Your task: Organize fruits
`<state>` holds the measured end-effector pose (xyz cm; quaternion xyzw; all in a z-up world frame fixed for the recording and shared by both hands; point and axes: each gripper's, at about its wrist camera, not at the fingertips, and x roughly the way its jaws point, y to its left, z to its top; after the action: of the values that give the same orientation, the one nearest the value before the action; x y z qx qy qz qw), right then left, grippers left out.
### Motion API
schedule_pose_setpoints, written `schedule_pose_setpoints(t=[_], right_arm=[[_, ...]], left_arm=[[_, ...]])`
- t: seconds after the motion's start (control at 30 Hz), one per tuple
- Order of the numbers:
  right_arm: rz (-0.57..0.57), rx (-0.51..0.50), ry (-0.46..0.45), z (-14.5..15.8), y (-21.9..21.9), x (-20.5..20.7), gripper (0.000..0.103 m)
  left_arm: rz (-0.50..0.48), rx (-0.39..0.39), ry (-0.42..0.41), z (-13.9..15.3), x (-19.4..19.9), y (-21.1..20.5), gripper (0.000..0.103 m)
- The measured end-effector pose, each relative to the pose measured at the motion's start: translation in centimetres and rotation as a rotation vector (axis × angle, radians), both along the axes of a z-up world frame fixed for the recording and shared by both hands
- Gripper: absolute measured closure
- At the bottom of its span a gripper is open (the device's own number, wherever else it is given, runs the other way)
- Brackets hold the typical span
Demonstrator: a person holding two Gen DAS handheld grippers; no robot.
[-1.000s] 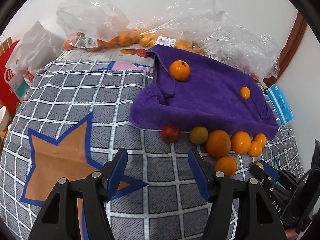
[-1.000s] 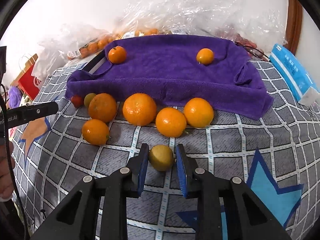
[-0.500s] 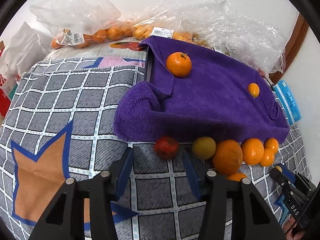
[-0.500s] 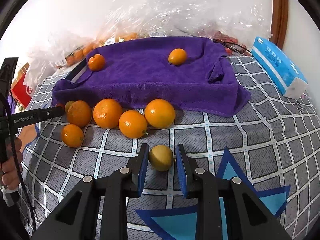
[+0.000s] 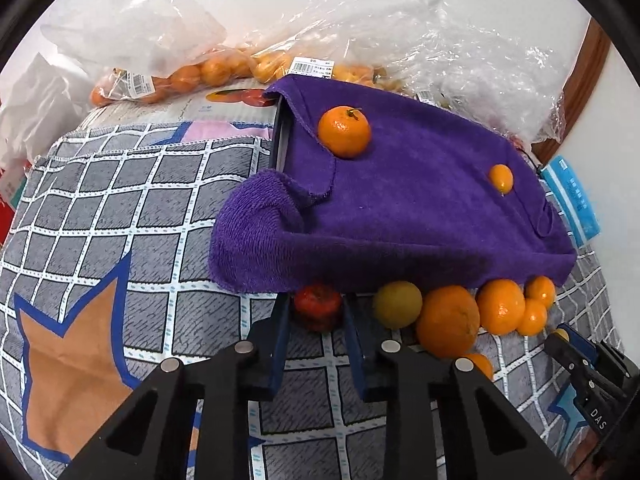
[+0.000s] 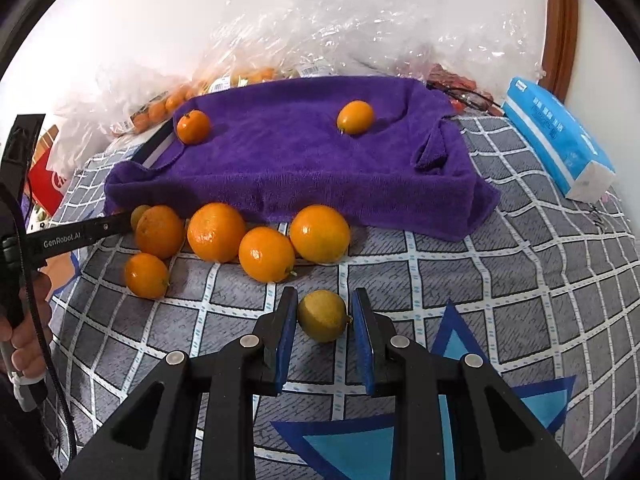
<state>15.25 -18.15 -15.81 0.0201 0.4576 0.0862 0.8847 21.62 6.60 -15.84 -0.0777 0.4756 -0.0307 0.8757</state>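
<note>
My left gripper is shut on a small red fruit that lies at the front edge of the purple towel. Beside it sit a yellow-green fruit and a row of oranges. A tangerine and a small orange fruit rest on the towel. My right gripper is shut on a small yellow fruit, just above the checked cloth. Several oranges lie between it and the towel. The left gripper's finger reaches in from the left.
Clear plastic bags of oranges and crumpled wrap line the wall behind the towel. A blue tissue pack lies at the right. A person's hand holds the left tool. A red bag stands at the far left.
My left gripper moved forward to the red fruit at the towel's edge and its jaws closed on it. My right gripper kept its hold on the yellow fruit and drifted right.
</note>
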Motion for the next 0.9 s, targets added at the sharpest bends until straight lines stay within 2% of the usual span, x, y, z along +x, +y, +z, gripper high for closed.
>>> schedule_pose_setpoints(t=[0.17,0.9], right_arm=[[-0.011,0.008,-0.022,1.2,0.0,-0.4,0.076],[-0.043,0.056,-0.091,5.7,0.4,-3.2,0.076]], left_arm=[[-0.004,-0.038,-0.008,0.9,-1.3,0.3,0.078],[0.004,-0.036,-0.056,4.9,-6.0,0.0,0.078]])
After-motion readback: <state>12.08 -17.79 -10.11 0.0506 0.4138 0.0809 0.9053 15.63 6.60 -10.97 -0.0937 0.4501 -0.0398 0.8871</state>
